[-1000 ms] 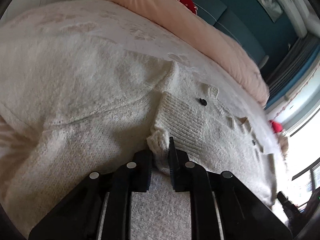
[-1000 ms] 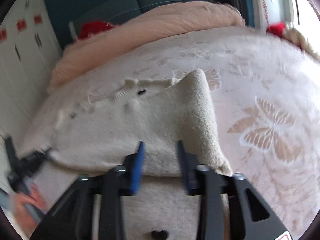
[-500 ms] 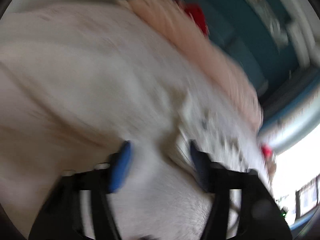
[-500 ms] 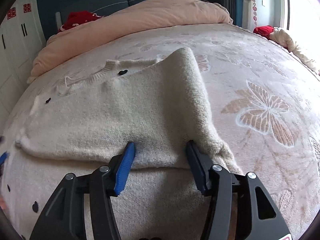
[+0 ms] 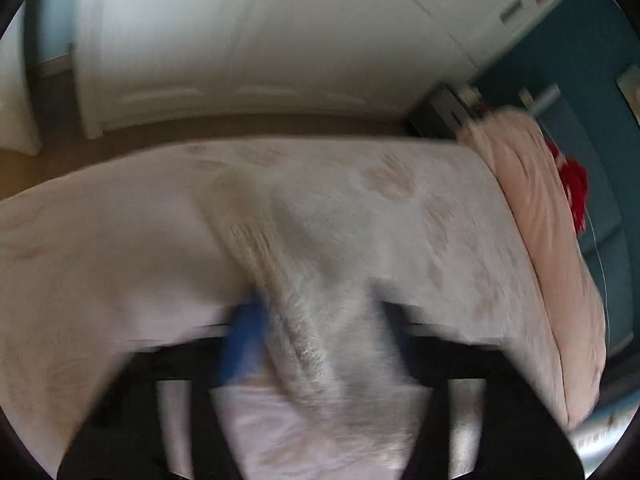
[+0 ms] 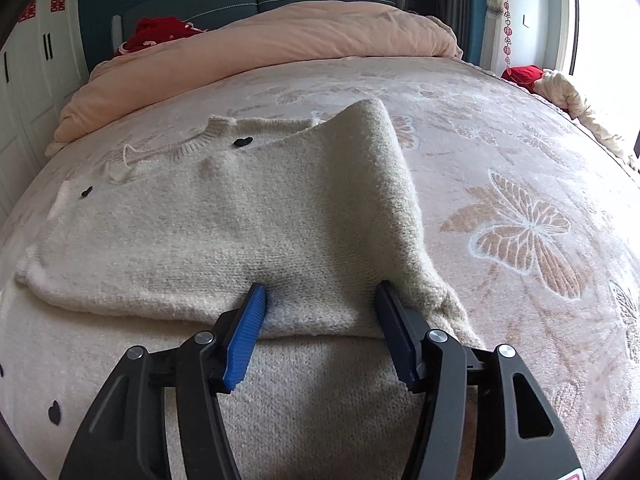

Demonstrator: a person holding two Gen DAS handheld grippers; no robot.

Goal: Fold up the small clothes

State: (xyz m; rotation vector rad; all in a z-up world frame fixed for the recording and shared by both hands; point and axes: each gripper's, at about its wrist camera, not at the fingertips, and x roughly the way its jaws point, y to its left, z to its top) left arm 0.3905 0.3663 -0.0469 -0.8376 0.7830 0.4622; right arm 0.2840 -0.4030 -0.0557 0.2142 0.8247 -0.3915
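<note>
while the cream knit sweater (image 6: 224, 216) lay spread on the butterfly-patterned bedspread (image 6: 520, 184), one side was folded over the body. right gripper (image 6: 320, 312) stood spread and still widening slightly, pads astride the folded edge, not pressing it. left wrist view was blurred: left gripper (image 5: 320, 340) seemed to straddle a sleeve (image 5: 288, 280); pinch or not, cannot tell. pink duvet (image 6: 280, 40) lay bunched at the headboard.
</note>
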